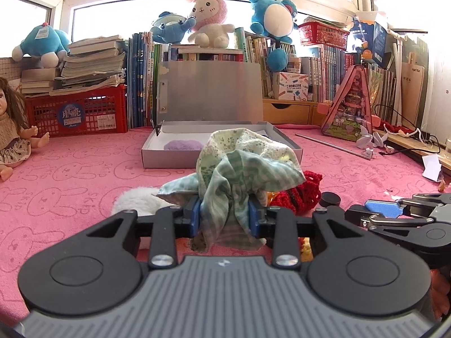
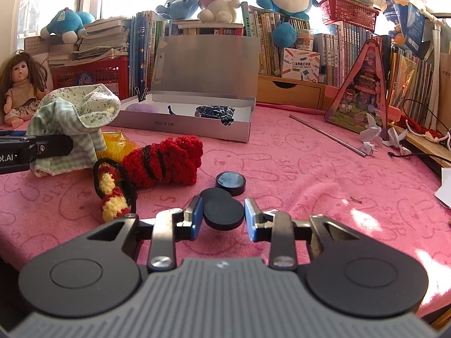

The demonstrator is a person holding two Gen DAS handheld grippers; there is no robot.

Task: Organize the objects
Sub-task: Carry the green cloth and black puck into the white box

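Two items (image 2: 215, 113) inside open silver box (image 2: 180, 128)

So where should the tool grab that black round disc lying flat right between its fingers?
Grip the disc by its round edge, on two opposite sides, coming in low and level along the pink cloth. It lies flat and thin, so the top gives nothing to pinch. The right tool is already open around it; a second disc overlaps behind, so stay at the front one's sides.
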